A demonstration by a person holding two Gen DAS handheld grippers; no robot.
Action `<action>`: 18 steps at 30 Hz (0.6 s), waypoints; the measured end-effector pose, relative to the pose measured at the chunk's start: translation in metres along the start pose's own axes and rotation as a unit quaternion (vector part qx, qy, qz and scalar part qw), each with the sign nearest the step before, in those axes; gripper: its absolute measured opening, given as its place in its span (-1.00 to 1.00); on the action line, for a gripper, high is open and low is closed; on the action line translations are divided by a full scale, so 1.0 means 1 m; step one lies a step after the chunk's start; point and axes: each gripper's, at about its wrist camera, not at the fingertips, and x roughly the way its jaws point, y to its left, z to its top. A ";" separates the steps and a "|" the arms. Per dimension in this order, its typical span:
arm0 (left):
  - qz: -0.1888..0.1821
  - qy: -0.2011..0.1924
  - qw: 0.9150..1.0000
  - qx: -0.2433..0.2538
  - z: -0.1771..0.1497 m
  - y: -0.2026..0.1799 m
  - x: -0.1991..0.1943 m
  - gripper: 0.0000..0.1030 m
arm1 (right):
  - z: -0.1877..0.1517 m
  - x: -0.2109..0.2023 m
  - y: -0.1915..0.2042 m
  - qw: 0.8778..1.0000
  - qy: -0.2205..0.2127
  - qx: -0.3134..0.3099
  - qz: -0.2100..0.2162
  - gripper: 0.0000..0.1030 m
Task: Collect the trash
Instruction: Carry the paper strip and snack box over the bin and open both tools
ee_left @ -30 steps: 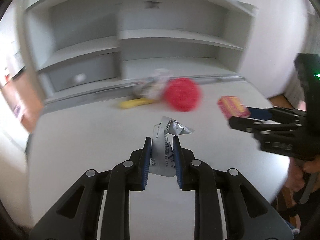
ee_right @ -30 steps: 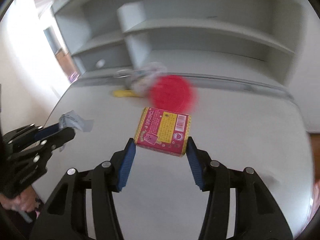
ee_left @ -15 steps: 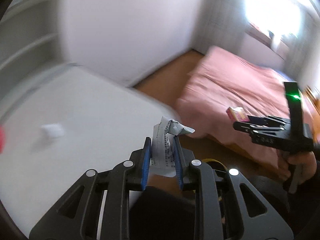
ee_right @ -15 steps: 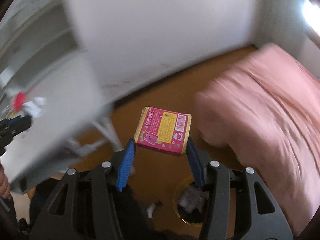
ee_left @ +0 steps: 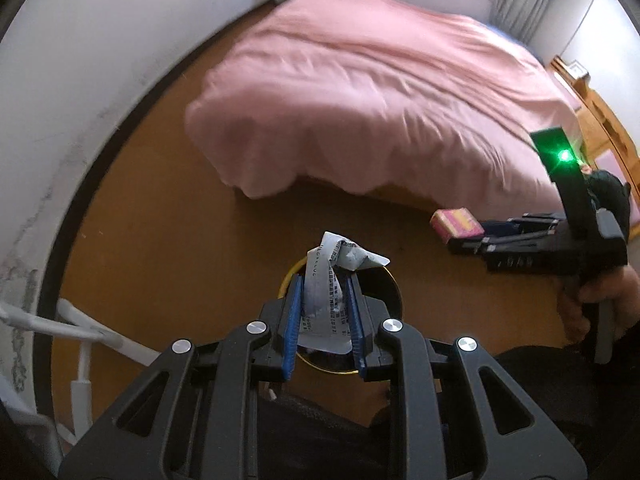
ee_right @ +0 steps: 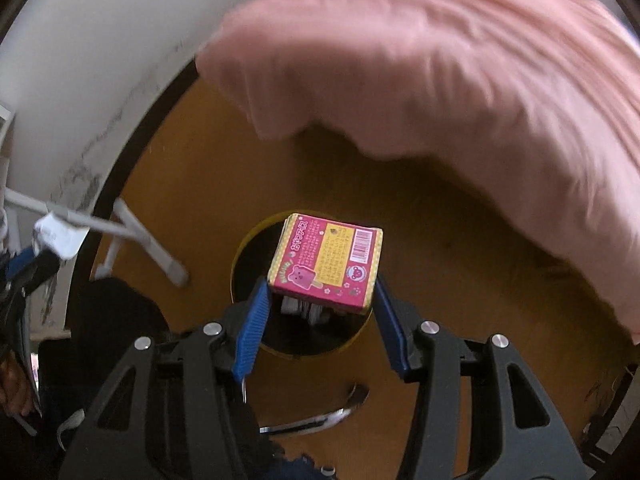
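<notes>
Desk gone from view, wooden floor [ee_left: 152, 240], pink bed [ee_left: 380, 92]

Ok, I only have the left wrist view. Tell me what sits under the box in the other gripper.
Observer: In the right wrist view the pink box hangs over the open mouth of the yellow-rimmed bin, pads of the right gripper pressing its sides.
Operator: Say what is in that bin.
Observer: Some pale trash shows inside, just below the box; I cannot tell what it is.
Operator: Report anything lying on the floor near it.
Observer: A shiny metal object, unidentifiable, lies on the wood floor on the near side of the bin.
</notes>
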 end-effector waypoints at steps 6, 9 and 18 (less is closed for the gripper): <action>-0.003 0.027 1.000 0.012 0.011 -0.016 0.039 -0.59 | -0.009 0.018 -0.003 1.000 0.019 -0.011 0.018 0.00; -0.009 0.039 0.999 0.013 0.009 -0.019 0.046 -0.59 | -0.010 0.021 -0.002 0.999 0.020 -0.015 0.027 0.00; -0.013 0.057 0.998 0.023 0.011 -0.025 0.061 -0.59 | 0.004 0.012 0.001 0.999 0.000 -0.012 0.051 0.23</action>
